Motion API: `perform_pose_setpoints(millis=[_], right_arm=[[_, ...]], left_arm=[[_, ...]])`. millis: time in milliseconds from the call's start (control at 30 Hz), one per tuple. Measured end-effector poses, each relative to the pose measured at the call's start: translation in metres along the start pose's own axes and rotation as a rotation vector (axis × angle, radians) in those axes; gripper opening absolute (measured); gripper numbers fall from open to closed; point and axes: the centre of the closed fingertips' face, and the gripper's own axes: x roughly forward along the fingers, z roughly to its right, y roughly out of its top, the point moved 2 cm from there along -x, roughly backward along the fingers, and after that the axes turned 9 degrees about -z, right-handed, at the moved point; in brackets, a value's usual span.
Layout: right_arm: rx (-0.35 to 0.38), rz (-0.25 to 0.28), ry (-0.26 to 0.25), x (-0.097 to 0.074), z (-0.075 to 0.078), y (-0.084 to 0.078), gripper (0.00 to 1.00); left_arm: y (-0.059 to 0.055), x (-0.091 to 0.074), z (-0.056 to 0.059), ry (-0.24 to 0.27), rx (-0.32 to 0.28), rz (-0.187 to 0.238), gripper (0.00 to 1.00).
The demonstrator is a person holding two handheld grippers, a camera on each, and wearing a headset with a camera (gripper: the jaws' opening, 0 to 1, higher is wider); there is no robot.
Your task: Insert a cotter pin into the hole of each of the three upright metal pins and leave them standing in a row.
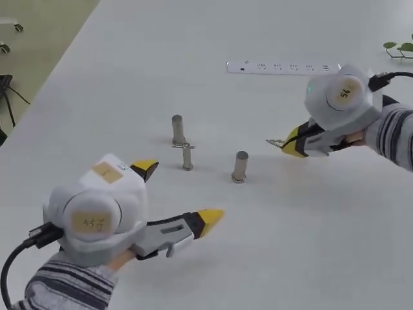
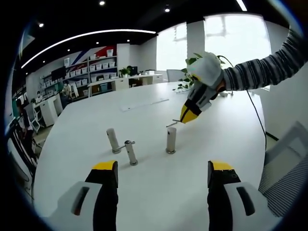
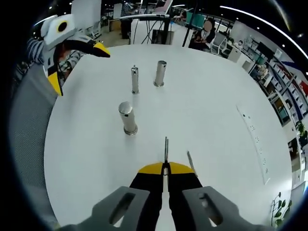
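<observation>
The right claw (image 3: 165, 169) is pinched shut on a cotter pin (image 3: 166, 147), which sticks straight out past its yellow tips toward 12 o'clock in the right gripper view. The nearest metal pin (image 3: 127, 118) stands upright on the white table (image 3: 207, 96) at about 11 o'clock from those tips, clear of the cotter pin. Beyond it stand the middle pin (image 3: 134, 79) and the far pin (image 3: 160, 73), both upright.

In the head view a thin wire cross-piece (image 1: 182, 146) passes through the top of the middle pin. The left claw (image 1: 177, 192) is wide open and holds nothing. It is at about 6 o'clock from the three pins, well apart from them, with bare table between.

Each claw's housing bears a round tan sticker (image 1: 93, 223) with handwritten marks too small to read for certain. A white power strip (image 1: 282, 66) lies on the table at 12 o'clock, and green leaves (image 1: 400, 47) show at the 2 o'clock edge.
</observation>
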Motion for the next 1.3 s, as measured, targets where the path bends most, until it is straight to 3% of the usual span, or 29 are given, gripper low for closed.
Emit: perform_pose_setpoints(millis=[400, 667, 900, 1067, 1200, 1300], right_arm=[[-0.143, 0.061, 0.003, -0.020, -0.044, 0.023, 0.00], [-0.232, 0.113, 0.028, -0.022, -0.073, 0.036, 0.00], [-0.330, 0.147, 0.045, -0.019, -0.095, 0.048, 0.00], [-0.383, 0.163, 0.058, -0.017, -0.109, 0.055, 0.00], [-0.400, 0.181, 0.060, -0.018, -0.114, 0.059, 0.00], [-0.406, 0.194, 0.063, -0.021, -0.117, 0.062, 0.00]], left_arm=[[0.007, 0.001, 0.012, -0.053, -0.010, -0.001, 0.55], [0.013, 0.003, 0.022, -0.112, -0.048, 0.018, 0.49], [0.014, 0.007, 0.032, -0.180, -0.127, 0.026, 0.38], [0.016, 0.007, 0.040, -0.240, -0.223, 0.042, 0.28], [0.015, 0.007, 0.041, -0.271, -0.294, 0.047, 0.16], [0.016, 0.006, 0.042, -0.285, -0.334, 0.060, 0.12]])
